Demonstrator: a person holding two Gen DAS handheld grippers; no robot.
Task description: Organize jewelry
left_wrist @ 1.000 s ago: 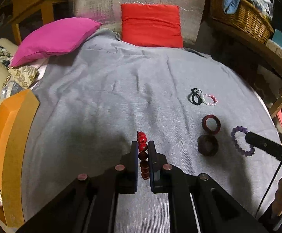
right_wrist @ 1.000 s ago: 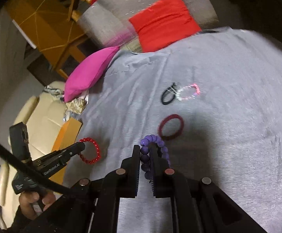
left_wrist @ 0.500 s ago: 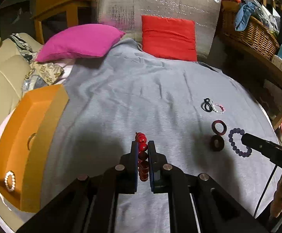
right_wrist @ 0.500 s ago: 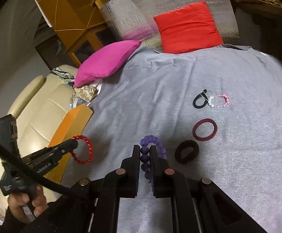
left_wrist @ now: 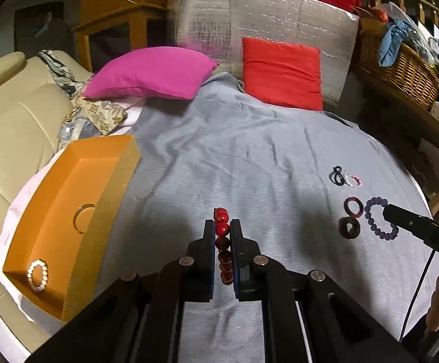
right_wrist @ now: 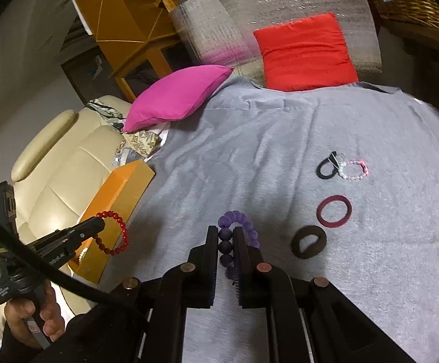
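Note:
My left gripper (left_wrist: 222,228) is shut on a red bead bracelet (left_wrist: 222,227) and holds it above the grey blanket, right of the orange box (left_wrist: 110,187). In the right wrist view the red bracelet (right_wrist: 112,233) hangs in front of the box (right_wrist: 119,187). My right gripper (right_wrist: 229,236) is shut on a purple bead bracelet (right_wrist: 237,220), also seen in the left wrist view (left_wrist: 380,217). On the blanket lie a maroon ring (right_wrist: 334,211), a dark brown hair tie (right_wrist: 308,242), a black hair tie (right_wrist: 327,166) and a pink-and-clear bead bracelet (right_wrist: 355,170).
The orange box holds a white bead bracelet (left_wrist: 37,273) and a thin bangle (left_wrist: 83,217). A pink pillow (left_wrist: 153,72) and a red pillow (left_wrist: 281,72) lie at the blanket's far end. A cream sofa (left_wrist: 10,127) is left, a wicker basket (left_wrist: 401,63) far right.
Both grippers have risen and pulled back with their bracelets. The left gripper has swung so that the orange box shows more fully at its left.

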